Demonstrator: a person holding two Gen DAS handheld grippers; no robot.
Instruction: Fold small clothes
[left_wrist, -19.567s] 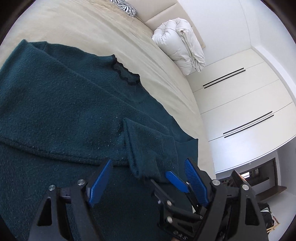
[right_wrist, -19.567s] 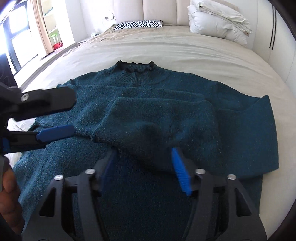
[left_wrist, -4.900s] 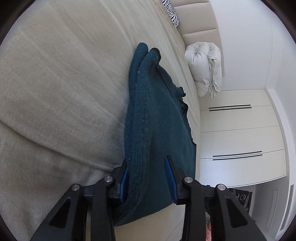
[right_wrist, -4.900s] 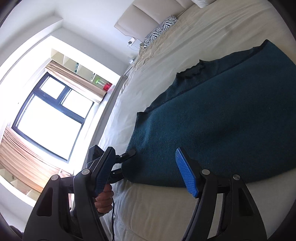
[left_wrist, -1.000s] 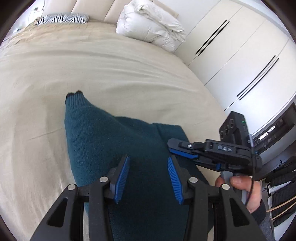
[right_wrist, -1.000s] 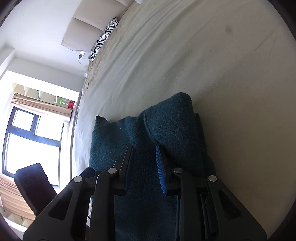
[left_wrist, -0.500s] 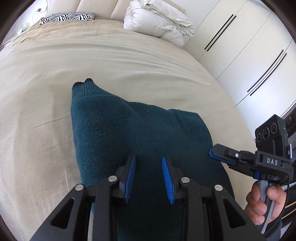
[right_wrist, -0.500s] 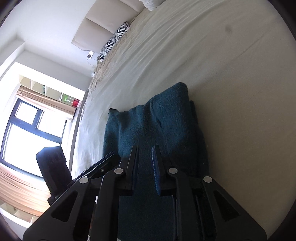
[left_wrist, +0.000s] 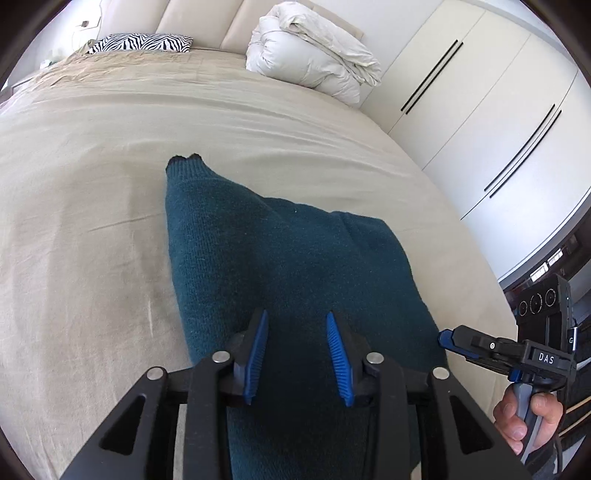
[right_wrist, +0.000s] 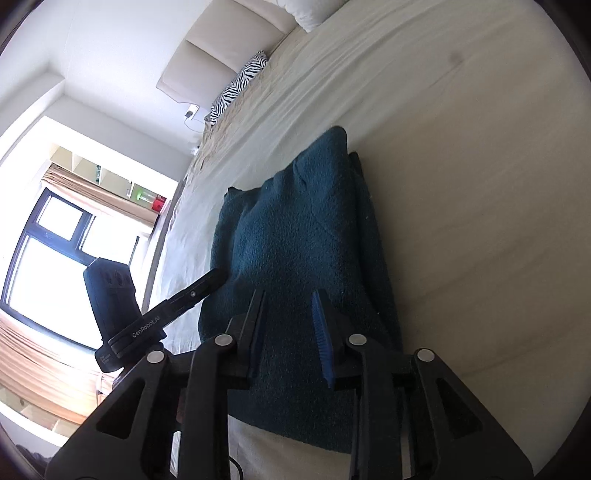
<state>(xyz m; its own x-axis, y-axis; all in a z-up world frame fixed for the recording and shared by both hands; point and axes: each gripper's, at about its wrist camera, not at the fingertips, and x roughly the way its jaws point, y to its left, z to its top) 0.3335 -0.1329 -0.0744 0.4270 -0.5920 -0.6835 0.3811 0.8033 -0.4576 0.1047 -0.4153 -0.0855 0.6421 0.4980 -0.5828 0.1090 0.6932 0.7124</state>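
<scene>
Lying folded on the bed (left_wrist: 92, 206), the sweater (left_wrist: 288, 258) looks thick, soft and floppy; best taken by its doubled near edge. Left gripper (left_wrist: 297, 356) and right gripper (right_wrist: 288, 332) hover parted above it, holding nothing.

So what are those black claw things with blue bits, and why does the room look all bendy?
Those are two grabbing tools that a person holds, one in each hand. Each has a tiny round-eyed camera, which bends the picture. One picture looks along the left gripper; you can see its blue fingers. The other looks along the right gripper, tipped sideways. In the left picture you can also see the person's hand holding the other tool. On the beige bed lies a dark green sweater, folded into a small bundle. Both tools hang just above it with fingers apart, gripping nothing. A white duvet and a zebra pillow sit by the headboard.
</scene>
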